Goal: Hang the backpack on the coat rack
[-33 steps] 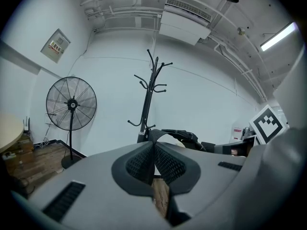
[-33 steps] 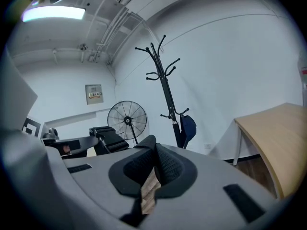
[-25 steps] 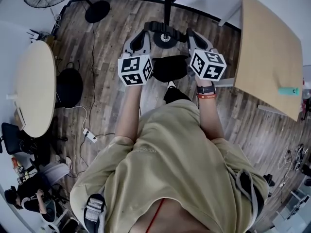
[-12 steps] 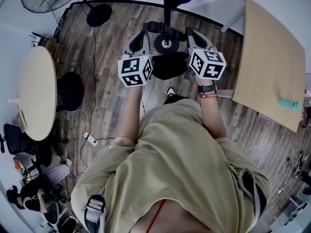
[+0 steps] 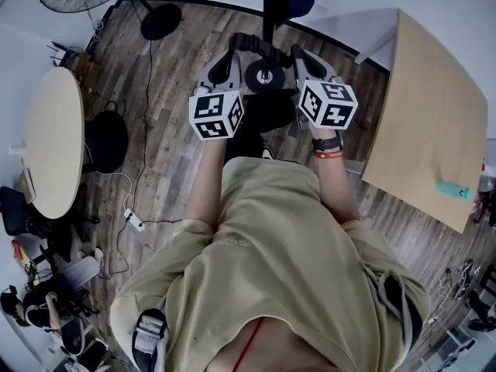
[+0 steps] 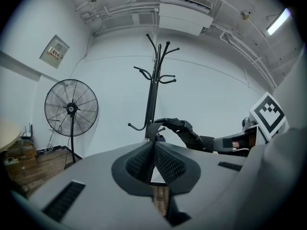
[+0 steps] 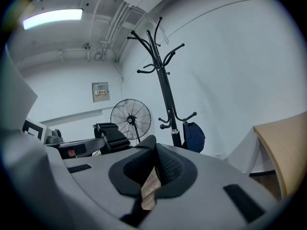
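With the left gripper [image 6: 154, 147] and right gripper [image 7: 154, 157] each pinched shut on the strap [image 6: 151, 130] and the backpack [image 5: 267, 111] hanging between them just before the coat rack [image 6: 153, 80], hold the strap taut, raise it above a free hook [image 6: 136, 128] and lower it on squarely before loosening

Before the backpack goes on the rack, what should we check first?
1. Is the left hand-held gripper shut on the strap: ok.
2. Is the right hand-held gripper shut on the strap: ok.
3. Does the backpack hang between both: ok.
4. Is the rack close ahead: ok.
5. Is a hook bare: ok. The blue bag fills another.
6. Is the strap high enough for that hook: cannot tell.
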Demonstrator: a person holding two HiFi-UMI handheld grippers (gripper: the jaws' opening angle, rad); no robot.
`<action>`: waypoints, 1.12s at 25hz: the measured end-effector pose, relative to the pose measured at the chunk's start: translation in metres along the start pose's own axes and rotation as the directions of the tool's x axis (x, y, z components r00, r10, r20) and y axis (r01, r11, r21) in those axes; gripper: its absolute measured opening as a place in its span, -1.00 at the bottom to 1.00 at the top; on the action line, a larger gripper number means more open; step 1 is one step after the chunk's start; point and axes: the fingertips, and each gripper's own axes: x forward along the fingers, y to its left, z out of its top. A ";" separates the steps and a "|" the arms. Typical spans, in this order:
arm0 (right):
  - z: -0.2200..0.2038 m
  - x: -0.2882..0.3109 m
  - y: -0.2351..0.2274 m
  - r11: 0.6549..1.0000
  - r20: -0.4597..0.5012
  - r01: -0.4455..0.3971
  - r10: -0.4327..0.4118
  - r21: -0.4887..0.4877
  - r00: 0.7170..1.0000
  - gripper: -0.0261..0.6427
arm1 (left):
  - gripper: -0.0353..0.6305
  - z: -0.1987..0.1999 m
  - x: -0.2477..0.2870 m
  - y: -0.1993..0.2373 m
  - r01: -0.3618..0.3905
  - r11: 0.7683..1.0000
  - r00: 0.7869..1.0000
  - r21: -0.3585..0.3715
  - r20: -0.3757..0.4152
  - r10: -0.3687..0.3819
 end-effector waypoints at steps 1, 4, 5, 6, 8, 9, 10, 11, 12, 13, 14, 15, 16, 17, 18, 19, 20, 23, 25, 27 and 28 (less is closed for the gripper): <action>0.001 0.005 -0.001 1.000 0.000 -0.002 0.002 0.002 1.000 -0.87 | -0.82 0.001 0.003 0.004 -0.003 1.000 1.000 -0.001 0.000 0.003; 0.010 0.018 -0.007 1.000 0.010 -0.007 0.007 0.008 1.000 -0.87 | -0.82 0.005 0.017 0.009 -0.001 1.000 1.000 -0.002 0.003 0.001; 0.013 0.022 -0.010 1.000 0.015 -0.006 0.005 0.009 1.000 -0.87 | -0.82 0.007 0.022 0.009 0.005 1.000 1.000 -0.001 0.006 -0.005; 0.016 0.027 -0.012 1.000 0.021 -0.003 0.003 0.011 1.000 -0.87 | -0.82 0.009 0.026 0.010 0.012 1.000 1.000 0.003 0.009 -0.012; 0.023 0.040 -0.015 1.000 0.035 0.003 -0.003 0.016 0.999 -0.87 | -0.82 0.014 0.037 0.017 0.021 1.000 1.000 0.013 0.015 -0.021; 0.027 0.046 -0.017 1.000 0.043 0.005 -0.006 0.021 0.999 -0.87 | -0.82 0.017 0.043 0.022 0.025 1.000 1.000 0.019 0.019 -0.025; 0.031 0.051 -0.020 1.000 0.048 0.008 -0.009 0.026 0.999 -0.87 | -0.82 0.020 0.050 0.026 0.028 0.999 0.999 0.023 0.022 -0.029; 0.034 0.055 -0.022 0.999 0.050 0.010 -0.012 0.030 0.999 -0.87 | -0.82 0.023 0.055 0.029 0.032 0.999 0.999 0.023 0.024 -0.032; 0.038 0.060 -0.025 0.999 0.050 0.012 -0.013 0.031 0.999 -0.87 | -0.82 0.025 0.060 0.032 0.035 0.999 0.999 0.019 0.025 -0.036; 0.042 0.064 -0.028 0.999 0.050 0.013 -0.014 0.030 0.999 -0.87 | -0.82 0.027 0.065 0.034 0.040 0.999 0.999 0.015 0.027 -0.041; 0.046 0.070 -0.031 0.999 0.054 0.014 -0.015 0.031 0.998 -0.87 | -0.82 0.029 0.070 0.036 0.046 0.999 0.999 0.015 0.028 -0.047; 0.050 0.076 -0.034 0.999 0.060 0.016 -0.018 0.034 0.998 -0.87 | -0.82 0.031 0.076 0.037 0.053 0.998 0.998 0.020 0.029 -0.054; 0.053 0.082 -0.037 0.999 0.065 0.019 -0.021 0.037 0.998 -0.87 | -0.82 0.032 0.081 0.039 0.059 0.998 0.998 0.025 0.029 -0.059; 0.056 0.088 -0.039 0.999 0.069 0.022 -0.024 0.038 0.997 -0.87 | -0.82 0.034 0.086 0.043 0.061 0.998 0.998 0.025 0.031 -0.062; 0.057 0.095 -0.039 0.999 0.070 0.023 -0.025 0.037 0.997 -0.87 | -0.82 0.035 0.090 0.048 0.060 0.998 0.998 0.023 0.034 -0.060; 0.057 0.102 -0.040 0.999 0.069 0.023 -0.025 0.038 0.997 -0.87 | -0.82 0.036 0.094 0.053 0.055 0.998 0.998 0.020 0.036 -0.056; 0.057 0.108 -0.041 0.999 0.066 0.023 -0.025 0.041 0.997 -0.87 | -0.82 0.036 0.098 0.058 0.051 0.999 0.998 0.016 0.035 -0.051; 0.060 0.121 -0.047 0.998 0.062 0.026 -0.030 0.055 0.998 -0.87 | -0.82 0.038 0.113 0.066 0.051 0.999 0.998 0.007 0.033 -0.051; 0.066 0.131 -0.049 0.998 0.065 0.023 -0.027 0.062 0.998 -0.87 | -0.82 0.043 0.124 0.070 0.058 0.998 0.998 0.004 0.038 -0.058; 0.070 0.143 -0.053 0.998 0.066 0.018 -0.022 0.066 0.998 -0.87 | -0.82 0.047 0.138 0.073 0.065 0.998 0.997 0.004 0.041 -0.065; 0.071 0.148 -0.055 0.998 0.064 0.016 -0.020 0.068 0.998 -0.87 | -0.82 0.047 0.145 0.075 0.066 0.998 0.997 0.003 0.041 -0.066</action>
